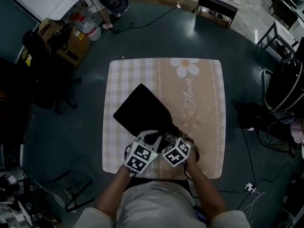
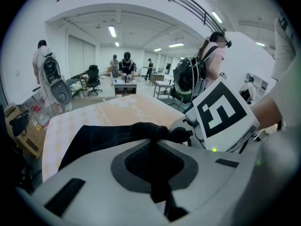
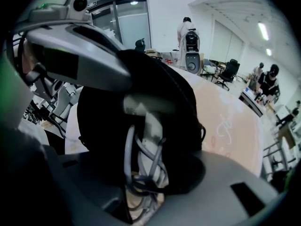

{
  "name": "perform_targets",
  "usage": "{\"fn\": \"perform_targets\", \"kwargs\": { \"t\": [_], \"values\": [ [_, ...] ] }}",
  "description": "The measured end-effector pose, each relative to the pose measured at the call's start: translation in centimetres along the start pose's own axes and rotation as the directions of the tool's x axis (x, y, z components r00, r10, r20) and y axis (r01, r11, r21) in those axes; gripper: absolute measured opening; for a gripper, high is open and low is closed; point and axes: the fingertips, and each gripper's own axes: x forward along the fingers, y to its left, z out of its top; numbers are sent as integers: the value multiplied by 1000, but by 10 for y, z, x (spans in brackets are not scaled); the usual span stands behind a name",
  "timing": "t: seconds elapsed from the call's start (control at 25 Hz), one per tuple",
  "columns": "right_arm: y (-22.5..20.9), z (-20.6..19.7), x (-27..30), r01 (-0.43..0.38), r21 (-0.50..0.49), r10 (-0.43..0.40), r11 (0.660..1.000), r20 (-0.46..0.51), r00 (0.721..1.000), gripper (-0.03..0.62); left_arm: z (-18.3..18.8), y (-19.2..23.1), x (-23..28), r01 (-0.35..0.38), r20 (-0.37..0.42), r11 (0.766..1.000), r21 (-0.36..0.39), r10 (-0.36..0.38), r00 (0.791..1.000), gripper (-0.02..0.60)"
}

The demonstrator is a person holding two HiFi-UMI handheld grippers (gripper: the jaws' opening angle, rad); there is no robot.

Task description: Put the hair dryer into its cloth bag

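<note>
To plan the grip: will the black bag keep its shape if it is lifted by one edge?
Probably not: the bag lies flat on the table and bunches in the shut left gripper, so it likely sags. It looks thin, so probably light.

Only the handle and cord of the hair dryer [image 3: 150,140] show, the rest hidden toward 12 o'clock inside the black bag [image 3: 96,124].
</note>
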Motion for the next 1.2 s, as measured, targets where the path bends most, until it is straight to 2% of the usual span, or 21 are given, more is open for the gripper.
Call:
{"fn": "perform_targets", "kwargs": {
  "t": [0.2, 0.24, 0.28, 0.32, 0.44, 0.56, 0.84, 1.0, 1.2],
  "values": [
    [2, 1, 1, -7, -2, 7, 1000, -1, 1000, 186, -4, -3, -6, -45, 25, 995, 86, 43, 999, 22],
    [3, 1, 1, -9, -2, 9, 1000, -2, 1000, 186, -7, -6, -6, -37, 23, 996, 86, 35, 999, 65],
    [4, 1, 1, -13, 0, 13, 1000, -2, 1000, 186, -10, -9, -8, -29, 20, 996, 79, 27, 999, 139],
    [5, 1, 2, -17, 4, 18, 1000, -2, 1000, 186, -13, -11, -9, -26, 19, 997, 72, 25, 1000, 176],
    [6, 2, 2, -32, 13, 32, 999, 0, 999, 185, -26, -16, -18, -42, 12, 997, 62, 41, 999, 195],
    [6, 2, 3, -40, 17, 40, 999, 2, 999, 184, -45, -26, -26, -60, -14, 994, 92, 62, 998, 202],
    [15, 2, 3, -73, 26, 73, 997, -4, 997, 184, -71, -25, -27, -173, -42, 973, 155, 182, 982, 197],
    [16, 3, 2, -89, 52, 89, 995, -4, 996, 183, -66, -14, -31, -257, 1, 948, 188, 261, 965, 71],
    [18, 9, 3, -95, 61, 95, 994, -1, 995, 181, -63, -8, -34, -277, 30, 943, 185, 276, 961, 20]
  ]
}}
